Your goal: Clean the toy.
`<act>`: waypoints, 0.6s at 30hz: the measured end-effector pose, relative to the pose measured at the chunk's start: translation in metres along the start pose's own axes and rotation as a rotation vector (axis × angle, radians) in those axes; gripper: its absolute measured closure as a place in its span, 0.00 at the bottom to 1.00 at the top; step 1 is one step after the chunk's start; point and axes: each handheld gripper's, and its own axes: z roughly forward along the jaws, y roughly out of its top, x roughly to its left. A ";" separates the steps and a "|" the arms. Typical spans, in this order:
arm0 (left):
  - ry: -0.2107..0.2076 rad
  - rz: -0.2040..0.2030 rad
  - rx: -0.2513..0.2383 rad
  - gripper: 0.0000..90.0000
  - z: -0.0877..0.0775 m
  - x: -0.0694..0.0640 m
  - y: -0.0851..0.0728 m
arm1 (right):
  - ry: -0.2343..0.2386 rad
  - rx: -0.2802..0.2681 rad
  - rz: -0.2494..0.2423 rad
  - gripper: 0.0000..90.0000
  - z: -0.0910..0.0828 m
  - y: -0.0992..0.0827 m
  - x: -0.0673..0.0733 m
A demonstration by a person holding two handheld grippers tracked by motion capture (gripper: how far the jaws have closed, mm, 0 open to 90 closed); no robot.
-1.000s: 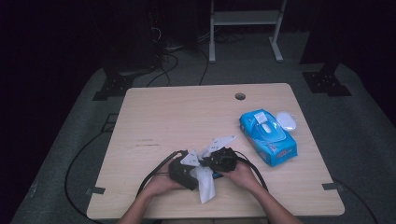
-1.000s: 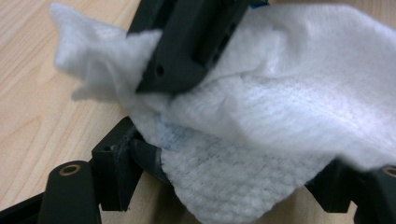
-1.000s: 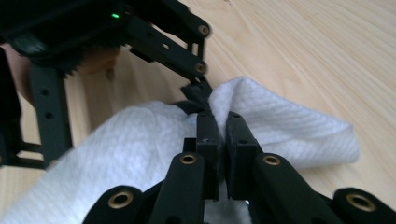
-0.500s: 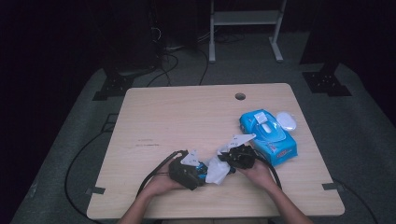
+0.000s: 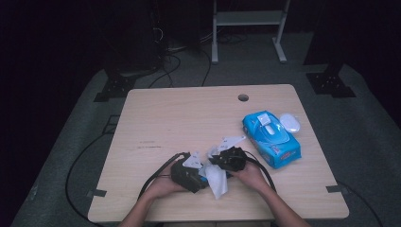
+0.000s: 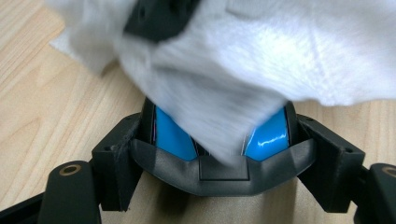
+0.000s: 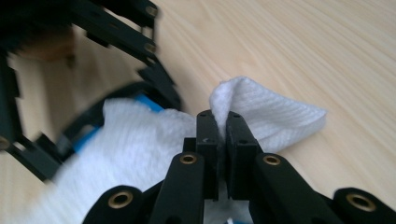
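A: We see both hand-held grippers low in the frame of the high view, near the table's (image 5: pixel 156 118) front edge. The right hand-held gripper (image 7: pixel 223 122) is clenched on a fold of the white wipe (image 7: pixel 275 119); in the right gripper view the cloth rises pinched between its two black jaws.

B: Agreed. And the left hand-held gripper (image 6: pixel 219 140)? In the left gripper view we see the wipe (image 6: pixel 243 70) draped over it and running down between the blue pads (image 6: pixel 173 135), but we cannot tell whether those pads press on it.

A: In the high view the wipe (image 5: pixel 216 178) hangs between the two grippers, lower centre of the frame, its tail lying on the table.

B: The blue wipe pack (image 5: pixel 272 137) sits at centre right, well apart from the hands, with a small white object (image 5: pixel 290 123) just beside its far end.
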 end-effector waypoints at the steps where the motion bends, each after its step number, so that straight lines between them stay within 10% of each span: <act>1: 0.001 0.000 0.000 0.26 0.000 0.000 0.000 | -0.015 0.007 -0.002 0.94 -0.003 -0.002 -0.003; 9: 0.000 -0.001 0.000 0.26 0.000 0.000 0.000 | 0.041 -0.032 0.007 0.94 0.001 0.001 0.008; 18: 0.000 0.001 -0.003 0.26 0.001 0.000 0.000 | -0.017 -0.014 0.015 0.94 -0.022 -0.018 -0.006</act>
